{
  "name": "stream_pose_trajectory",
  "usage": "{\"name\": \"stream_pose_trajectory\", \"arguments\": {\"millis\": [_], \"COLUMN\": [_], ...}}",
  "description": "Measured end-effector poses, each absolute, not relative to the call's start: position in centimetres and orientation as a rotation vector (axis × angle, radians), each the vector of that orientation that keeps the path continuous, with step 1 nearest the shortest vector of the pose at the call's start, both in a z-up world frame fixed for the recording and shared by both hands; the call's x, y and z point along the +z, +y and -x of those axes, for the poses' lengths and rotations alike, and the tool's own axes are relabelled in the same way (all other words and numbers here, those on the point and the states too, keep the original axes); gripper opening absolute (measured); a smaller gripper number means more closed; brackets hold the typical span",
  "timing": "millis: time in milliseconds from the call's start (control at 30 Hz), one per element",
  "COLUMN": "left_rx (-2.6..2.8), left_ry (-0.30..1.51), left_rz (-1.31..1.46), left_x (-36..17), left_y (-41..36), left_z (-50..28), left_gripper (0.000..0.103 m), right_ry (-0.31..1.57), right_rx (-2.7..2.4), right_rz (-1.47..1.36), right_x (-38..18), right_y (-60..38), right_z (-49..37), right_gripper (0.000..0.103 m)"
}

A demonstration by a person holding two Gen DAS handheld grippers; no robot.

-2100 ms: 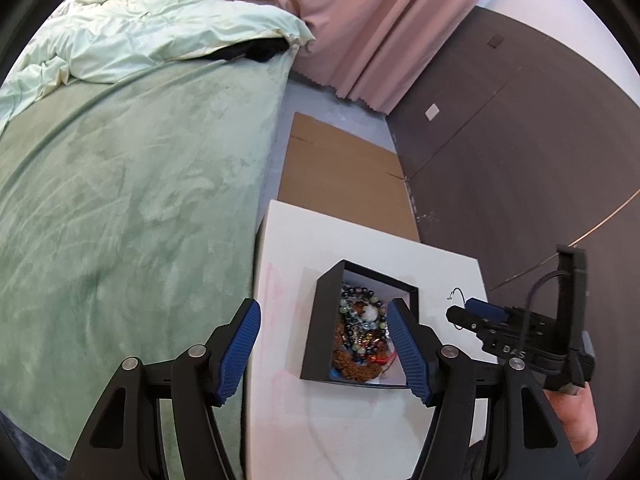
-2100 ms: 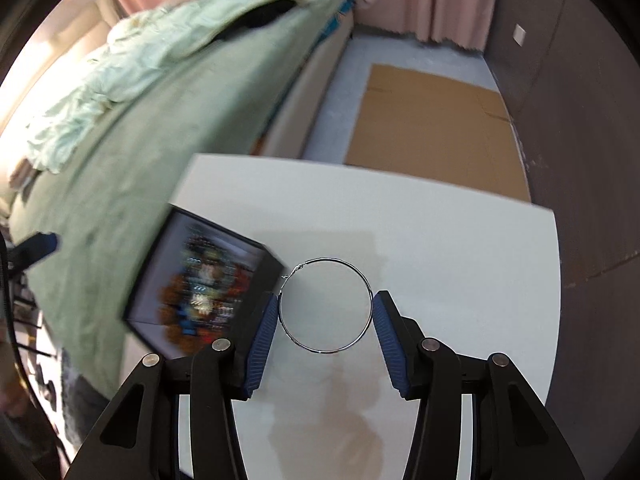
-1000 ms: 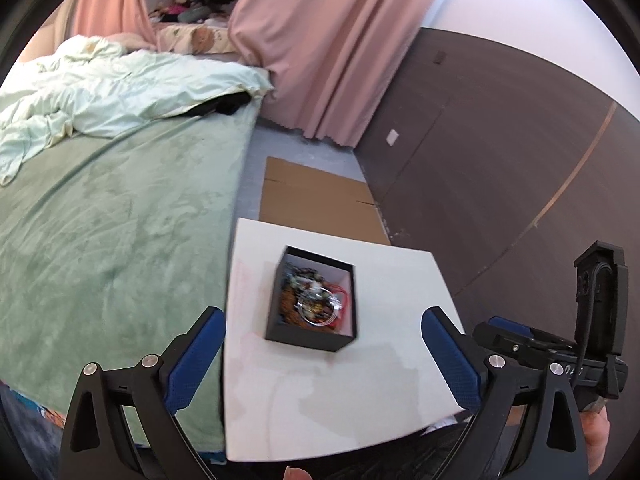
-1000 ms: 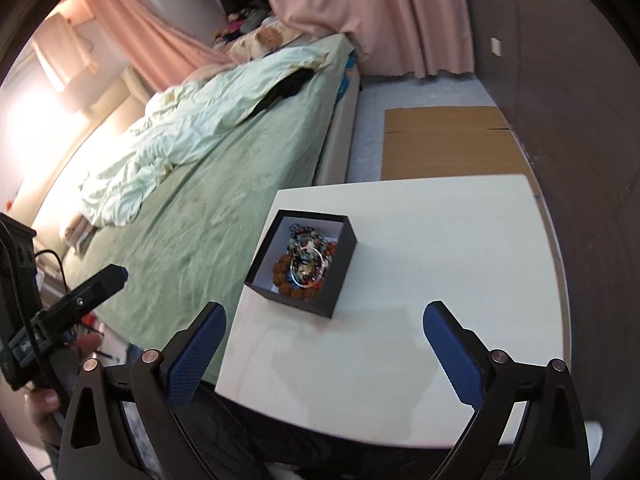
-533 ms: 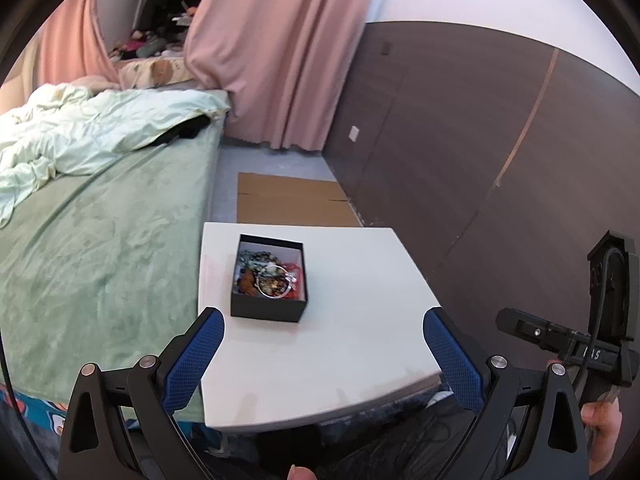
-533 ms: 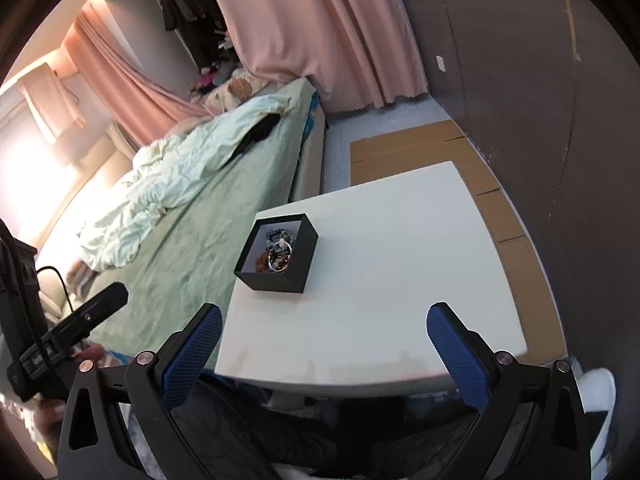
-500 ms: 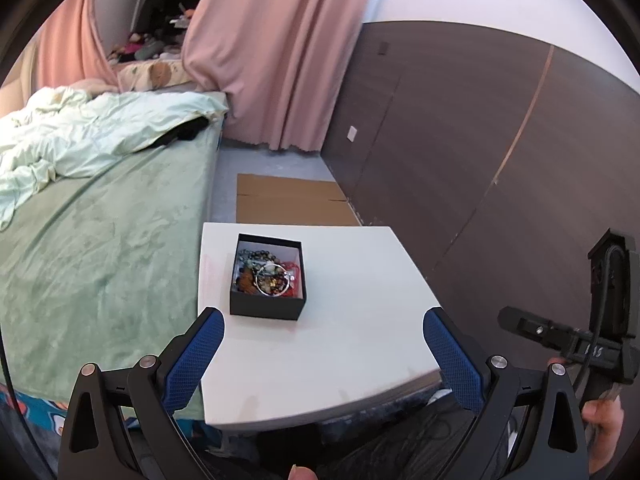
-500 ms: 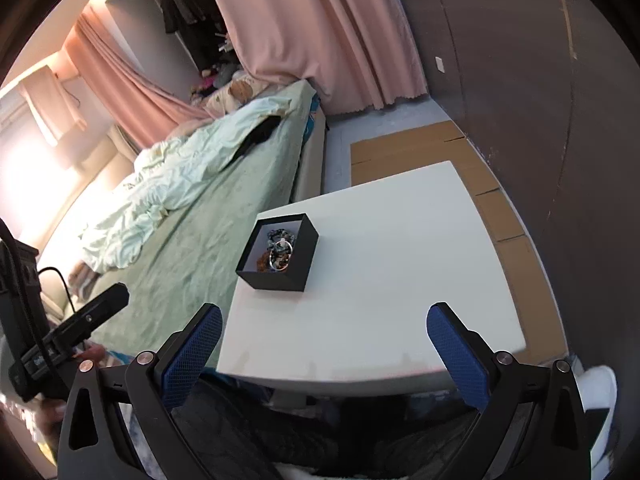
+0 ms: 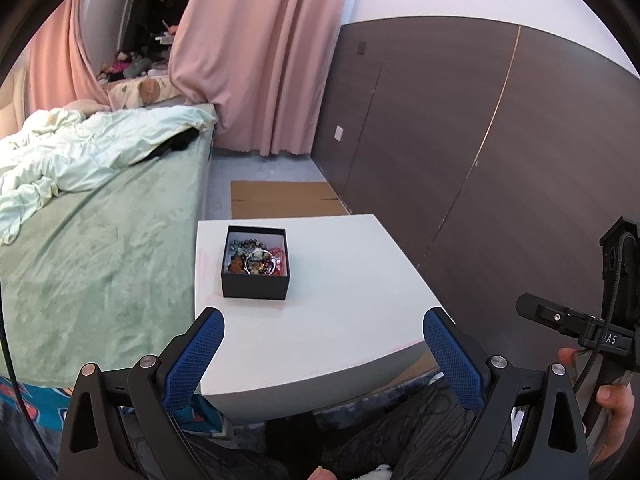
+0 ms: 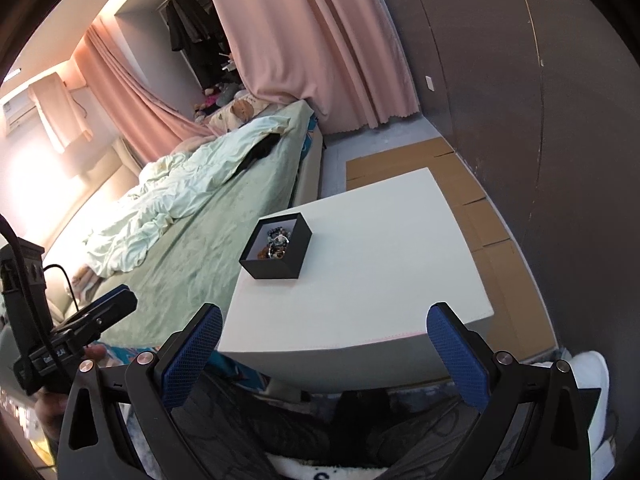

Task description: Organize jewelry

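A black open box [image 9: 255, 280] stands on the left part of the white table [image 9: 344, 312]. It holds bead bracelets and a silver hoop [image 9: 260, 261]. The box also shows in the right wrist view [image 10: 276, 258] on the table [image 10: 380, 280]. My left gripper [image 9: 323, 340] is wide open and empty, held back above the table's near edge. My right gripper [image 10: 324, 336] is wide open and empty, held back off the table's near edge. Each gripper shows at the side of the other's view.
A green bed [image 9: 92, 240] with a pale duvet lies along the table's left side. A dark panelled wall [image 9: 480, 160] is on the right. Flat cardboard [image 9: 280, 200] lies on the floor beyond the table. Pink curtains [image 9: 256, 60] hang behind. My legs are below.
The right gripper let go of the silver hoop, which now lies in the box. Both grippers opened wide and drew back and up, away from the table.
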State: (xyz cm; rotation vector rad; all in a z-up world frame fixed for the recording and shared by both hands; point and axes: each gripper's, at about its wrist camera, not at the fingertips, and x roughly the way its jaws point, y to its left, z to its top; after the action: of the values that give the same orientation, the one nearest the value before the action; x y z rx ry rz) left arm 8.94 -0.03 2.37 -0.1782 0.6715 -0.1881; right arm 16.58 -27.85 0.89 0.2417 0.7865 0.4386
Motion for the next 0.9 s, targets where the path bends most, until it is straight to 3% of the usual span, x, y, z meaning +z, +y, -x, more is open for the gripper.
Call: {"name": "stream_pose_trajectory", "arguments": {"millis": [900], "left_rx": [-0.152], "left_ry": [0.64], "left_rz": [0.153], "left_x": [3.0], "left_y": [-0.4], "left_z": [-7.3], "left_gripper": [0.1], "right_ry": [0.756], "right_rx": [0.402], "right_rz": [-0.258], "right_x": [1.2], "right_y": [-29.0], "right_z": [-15.4], "right_gripper": [0.102]}}
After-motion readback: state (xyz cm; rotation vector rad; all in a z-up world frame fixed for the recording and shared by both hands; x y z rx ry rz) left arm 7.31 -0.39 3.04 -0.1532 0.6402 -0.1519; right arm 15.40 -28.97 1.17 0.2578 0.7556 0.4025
